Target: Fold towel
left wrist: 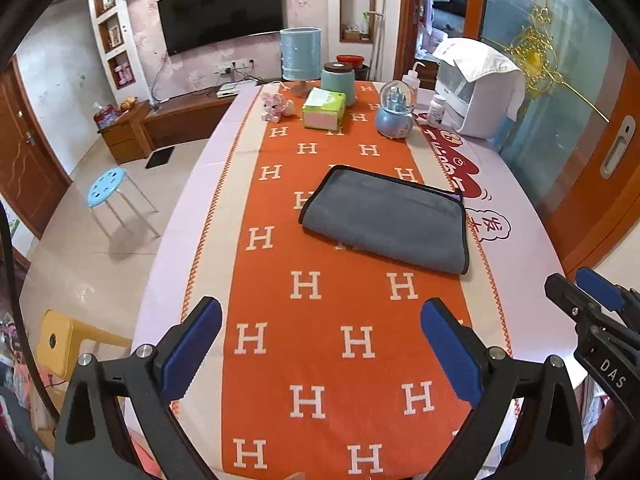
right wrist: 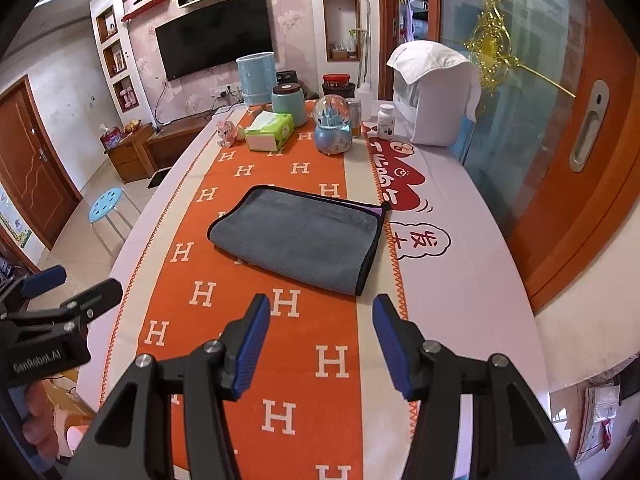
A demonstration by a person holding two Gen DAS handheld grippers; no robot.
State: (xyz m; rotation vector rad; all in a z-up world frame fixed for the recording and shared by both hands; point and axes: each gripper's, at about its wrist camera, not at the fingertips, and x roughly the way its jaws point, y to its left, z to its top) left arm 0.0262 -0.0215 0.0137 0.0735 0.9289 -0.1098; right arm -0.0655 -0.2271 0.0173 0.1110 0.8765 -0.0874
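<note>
A grey towel with black trim (left wrist: 386, 222) lies folded flat on the orange H-patterned runner (left wrist: 320, 344) in the middle of the table. It also shows in the right wrist view (right wrist: 298, 238). My left gripper (left wrist: 320, 346) is open and empty, held above the runner well short of the towel's near edge. My right gripper (right wrist: 322, 344) is open and empty, just short of the towel's near right corner. The right gripper shows at the right edge of the left wrist view (left wrist: 596, 312). The left gripper shows at the left edge of the right wrist view (right wrist: 60, 300).
At the table's far end stand a tissue box (left wrist: 324, 109), a snow globe (left wrist: 395, 110), a teal jar (left wrist: 338, 80), a blue lamp (left wrist: 300, 56), a pink toy (left wrist: 276, 106), a pill bottle (left wrist: 437, 110) and a white appliance (left wrist: 480, 92). A blue stool (left wrist: 108, 188) stands on the floor at left.
</note>
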